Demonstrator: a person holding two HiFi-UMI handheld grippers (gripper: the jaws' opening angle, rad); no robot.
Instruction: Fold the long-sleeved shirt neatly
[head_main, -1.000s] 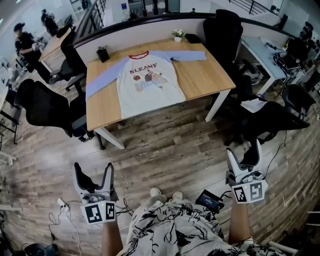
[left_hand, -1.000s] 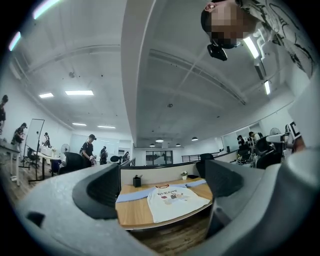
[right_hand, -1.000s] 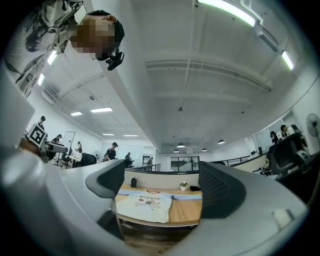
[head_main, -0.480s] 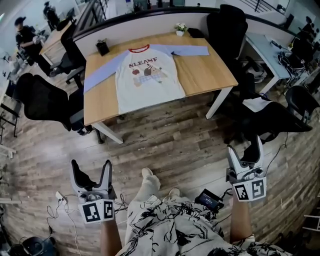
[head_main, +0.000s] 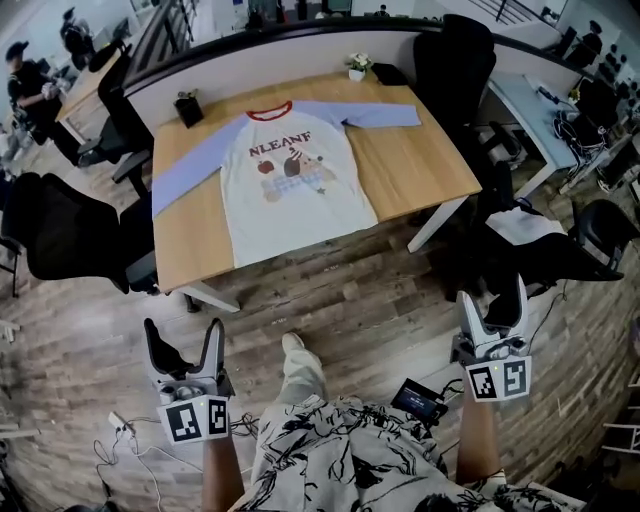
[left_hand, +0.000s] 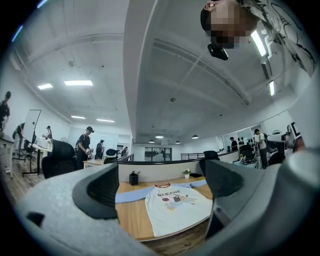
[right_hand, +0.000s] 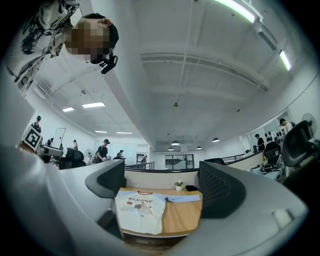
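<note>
Along the near table (head_main: 425, 165) edge, we would pinch the soft, limp shirt (head_main: 295, 195) at its hem corners; left gripper (head_main: 184, 335) and right gripper (head_main: 492, 298) gape empty.

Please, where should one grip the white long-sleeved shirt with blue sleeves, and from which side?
Probably the hem of the white long-sleeved shirt with blue sleeves, from the near side. The shirt lies flat on the wooden table, but its hem seems to hang over the near edge, so a jaw could slip beneath.

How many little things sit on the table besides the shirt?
3: a black cup back left, a potted plant and a flat black thing back right.
</note>
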